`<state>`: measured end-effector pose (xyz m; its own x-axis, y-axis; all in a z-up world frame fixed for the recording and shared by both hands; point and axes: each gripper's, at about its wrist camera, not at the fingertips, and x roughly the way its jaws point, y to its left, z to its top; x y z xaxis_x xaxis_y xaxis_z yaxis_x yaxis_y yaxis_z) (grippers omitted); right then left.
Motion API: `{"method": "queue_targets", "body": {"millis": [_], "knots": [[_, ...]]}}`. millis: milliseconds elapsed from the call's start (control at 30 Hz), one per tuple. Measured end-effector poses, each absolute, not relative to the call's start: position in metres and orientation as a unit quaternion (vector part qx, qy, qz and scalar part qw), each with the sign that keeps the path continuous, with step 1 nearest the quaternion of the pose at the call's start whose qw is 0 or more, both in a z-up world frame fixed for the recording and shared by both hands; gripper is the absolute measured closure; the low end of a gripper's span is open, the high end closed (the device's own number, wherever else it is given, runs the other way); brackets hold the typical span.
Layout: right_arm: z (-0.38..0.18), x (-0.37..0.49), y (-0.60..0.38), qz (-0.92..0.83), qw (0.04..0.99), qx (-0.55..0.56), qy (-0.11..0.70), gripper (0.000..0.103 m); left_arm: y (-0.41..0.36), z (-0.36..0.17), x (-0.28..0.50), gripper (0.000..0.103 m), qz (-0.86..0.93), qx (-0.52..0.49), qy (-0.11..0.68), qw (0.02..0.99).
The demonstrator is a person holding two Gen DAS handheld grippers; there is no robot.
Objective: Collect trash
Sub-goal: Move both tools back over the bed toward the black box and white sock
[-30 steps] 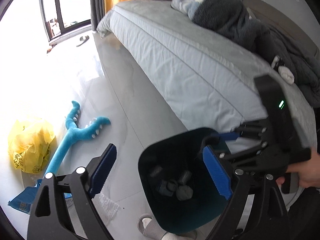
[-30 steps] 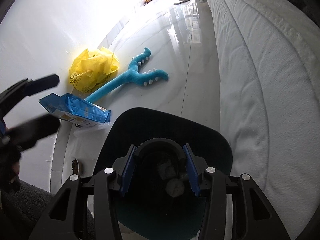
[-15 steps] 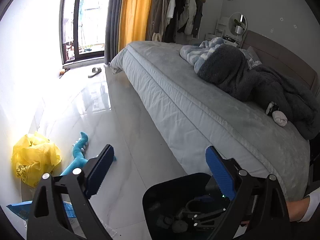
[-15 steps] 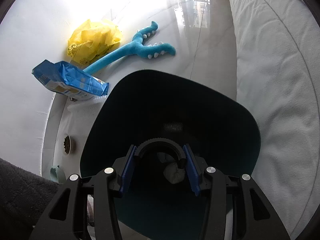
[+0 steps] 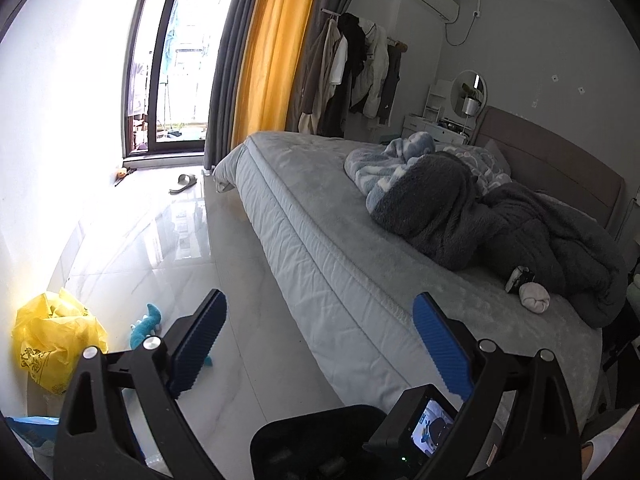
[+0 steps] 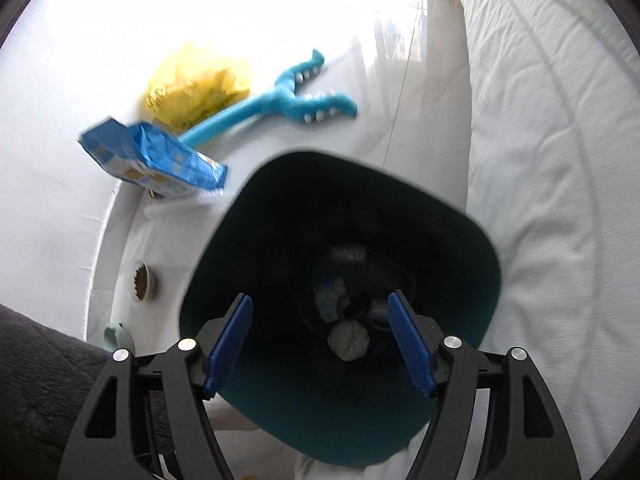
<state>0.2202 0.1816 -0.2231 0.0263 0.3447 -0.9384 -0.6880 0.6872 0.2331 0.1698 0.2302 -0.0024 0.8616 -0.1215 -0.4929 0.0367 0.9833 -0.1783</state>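
A dark teal trash bin (image 6: 472, 248) stands on the floor beside the bed; its rim also shows in the left wrist view (image 5: 304, 424). Inside lie a black round lid-like object (image 6: 352, 256), a white paper wad (image 6: 348, 340) and several small scraps. My right gripper (image 6: 320, 344) is open and empty above the bin's mouth. My left gripper (image 5: 320, 348) is open and empty, raised and pointing across the room over the bin. A blue snack bag (image 6: 152, 160) and a yellow plastic bag (image 6: 196, 84) lie on the floor by the wall.
A blue plush toy (image 6: 280, 100) lies on the white floor. The bed (image 5: 360, 248) with grey blankets fills the right side. A small bowl (image 6: 142, 280) sits near the wall. A slipper (image 5: 182, 182) lies by the balcony door.
My right gripper opened and let the black round object drop into the bin. My left gripper tilted up from the floor toward the room.
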Motion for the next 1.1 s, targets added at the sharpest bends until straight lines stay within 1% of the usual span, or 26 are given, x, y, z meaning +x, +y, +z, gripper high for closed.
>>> {"method": "queue_targets", "body": {"millis": [67, 200, 333, 533, 833, 1100], "knots": [[-0.208, 0.222, 0.178, 0.374, 0.710, -0.135, 0.581, 0.029, 0.225, 0.002, 0.171, 0.007, -0.042, -0.081, 0.255, 0.963], [-0.178, 0.227, 0.166, 0.384, 0.731, -0.115, 0.552, 0.029, 0.207, 0.012, 0.174, 0.006, -0.047, -0.074, 0.242, 0.966], [-0.143, 0.230, 0.147, 0.389, 0.763, -0.106, 0.505, 0.027, 0.190, 0.017, 0.179, 0.006, -0.053, -0.064, 0.237, 0.968], [-0.109, 0.242, 0.112, 0.370, 0.802, -0.097, 0.459, 0.024, 0.164, 0.021, 0.190, 0.006, -0.068, -0.068, 0.234, 0.967], [-0.081, 0.271, 0.039, 0.312, 0.851, -0.053, 0.420, 0.022, 0.122, 0.022, 0.205, 0.006, -0.093, -0.060, 0.233, 0.966], [-0.076, 0.290, -0.017, 0.255, 0.875, -0.029, 0.410, 0.018, 0.092, 0.016, 0.218, 0.006, -0.106, -0.062, 0.240, 0.963]]}}
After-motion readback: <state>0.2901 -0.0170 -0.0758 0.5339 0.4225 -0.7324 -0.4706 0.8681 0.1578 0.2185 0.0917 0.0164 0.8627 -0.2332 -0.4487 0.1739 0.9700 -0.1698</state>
